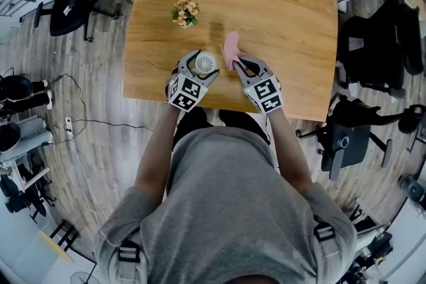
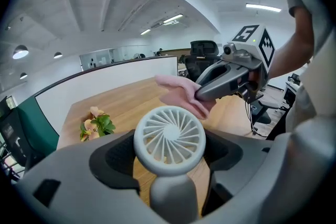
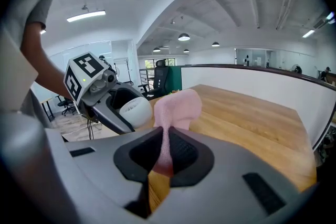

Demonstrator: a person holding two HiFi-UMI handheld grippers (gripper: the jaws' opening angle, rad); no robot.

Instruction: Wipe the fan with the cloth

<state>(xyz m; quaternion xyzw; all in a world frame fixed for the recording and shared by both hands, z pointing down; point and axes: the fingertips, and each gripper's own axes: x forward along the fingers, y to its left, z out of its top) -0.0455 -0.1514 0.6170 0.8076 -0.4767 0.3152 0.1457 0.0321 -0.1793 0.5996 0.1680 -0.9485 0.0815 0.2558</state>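
Fan's up and ready; the left gripper (image 1: 202,67) has its jaws closed on the round head of the fan (image 2: 169,136), pads on either side, grille facing back along the gripper, stem hanging below. Just right of the fan, the right gripper (image 1: 245,67) is pinched nearly shut on the pink cloth (image 3: 177,105), a thin strip between the pads and a soft fold sticking out past the tips. That fold sits at the fan's upper right rim; touching or a hair off, I can't tell.

Looks like the wipe is about to start. The thing to get right, I'd say, is the contact; lay the loose fold flat over the grille rather than poking with the gripper tips; sweep round the rim, then across the spokes; keep the pressure light, since the fan is only clamped by its sides and could twist or slip. The cloth is limp, so short strokes should serve better than long ones.

Now the room. The near edge of the bench (image 1: 279,3) lies right under the fan, so a dropped fan could miss the top; nudging it further in would be safer. Beyond the fan it's bare wood; the flowers (image 1: 185,12) stand beyond and slightly left, near but apart. Far right of the fan, off the bench, dark chairs (image 1: 373,50), well clear.
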